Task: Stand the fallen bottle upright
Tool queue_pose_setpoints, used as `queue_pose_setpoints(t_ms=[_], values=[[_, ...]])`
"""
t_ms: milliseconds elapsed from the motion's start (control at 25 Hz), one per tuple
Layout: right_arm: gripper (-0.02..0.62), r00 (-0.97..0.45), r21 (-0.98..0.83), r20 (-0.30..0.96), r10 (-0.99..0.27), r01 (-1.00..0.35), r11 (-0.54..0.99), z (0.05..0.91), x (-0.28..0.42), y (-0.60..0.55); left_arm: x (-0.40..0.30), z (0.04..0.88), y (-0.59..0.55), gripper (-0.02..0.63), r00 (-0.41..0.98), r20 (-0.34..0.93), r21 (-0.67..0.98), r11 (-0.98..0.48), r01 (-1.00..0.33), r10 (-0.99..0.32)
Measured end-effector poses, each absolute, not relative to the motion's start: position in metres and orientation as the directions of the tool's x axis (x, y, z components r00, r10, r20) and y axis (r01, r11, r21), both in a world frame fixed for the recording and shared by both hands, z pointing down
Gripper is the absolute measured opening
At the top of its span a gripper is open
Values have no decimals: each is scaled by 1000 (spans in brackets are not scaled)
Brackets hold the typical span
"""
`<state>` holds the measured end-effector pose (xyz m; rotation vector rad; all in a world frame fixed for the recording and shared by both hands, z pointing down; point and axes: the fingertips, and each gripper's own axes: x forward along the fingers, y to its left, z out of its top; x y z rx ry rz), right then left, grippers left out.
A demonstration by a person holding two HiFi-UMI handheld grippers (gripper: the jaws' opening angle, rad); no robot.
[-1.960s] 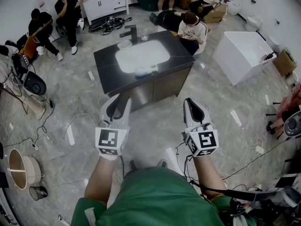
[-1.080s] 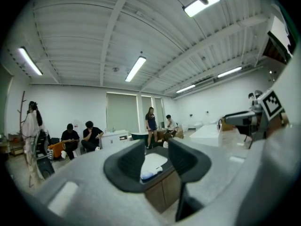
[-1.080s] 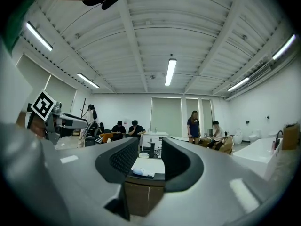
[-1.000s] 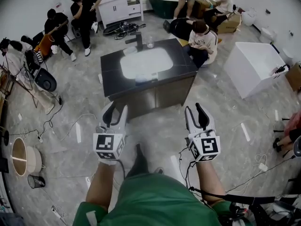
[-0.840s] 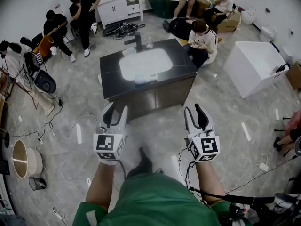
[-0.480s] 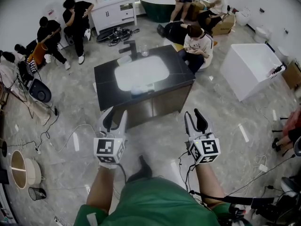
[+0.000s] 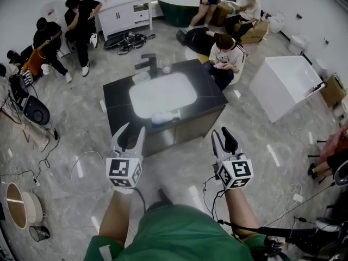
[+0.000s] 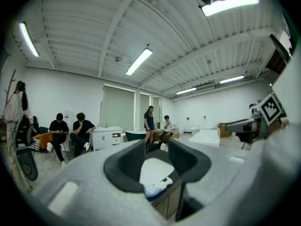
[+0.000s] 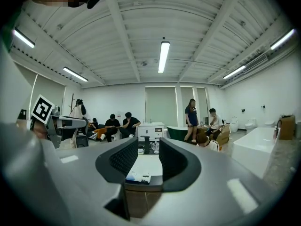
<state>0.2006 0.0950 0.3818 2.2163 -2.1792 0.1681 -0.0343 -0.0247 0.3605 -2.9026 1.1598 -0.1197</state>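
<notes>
- Fallen bottle (image 7: 166, 116) lies on its side on the counter (image 7: 117, 99), at the front rim of the white basin (image 7: 162, 94), well apart from both grippers.
- Grey marble floor (image 7: 179, 162) with loose cables lies between the grippers and the counter front.
- White rectangular tub (image 7: 285, 86) stands to the right of the counter, clear of it.
- The counter is a dark-topped island cabinet and carries everything else here.
- Dark green tub (image 7: 176, 7) and white cabinet (image 7: 128, 7) stand at the back wall.
- Persons sit and stand round the room's edges; one in a white striped top (image 7: 225, 50) sits just behind the counter's right corner.
- Left gripper (image 7: 135, 127): jaws apart, nothing clamped; in the left gripper view the bottle (image 8: 156, 185) shows far off through the gap.
- Right gripper (image 7: 220, 132): jaws apart, holding nothing; in the right gripper view the bottle (image 9: 136, 177) again sits distant between them.
- Dark faucet (image 7: 148, 64) stands at the basin's back rim, with a clear glass (image 7: 166, 65) upright just beside it.
- Bottle look: small, pale bluish body, white end pointing right in the head view, long axis along the counter's front edge.
- Counts: one bottle, one basin, one faucet, one glass, two grippers, at least six persons.
</notes>
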Motion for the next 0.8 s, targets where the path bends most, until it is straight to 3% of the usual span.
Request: queue_pose_setpoints(t_ms=[800], values=[[138, 11, -119, 267, -964, -992, -44, 455, 186, -13, -62, 416, -120, 155, 725, 140, 32, -728, -684, -675]])
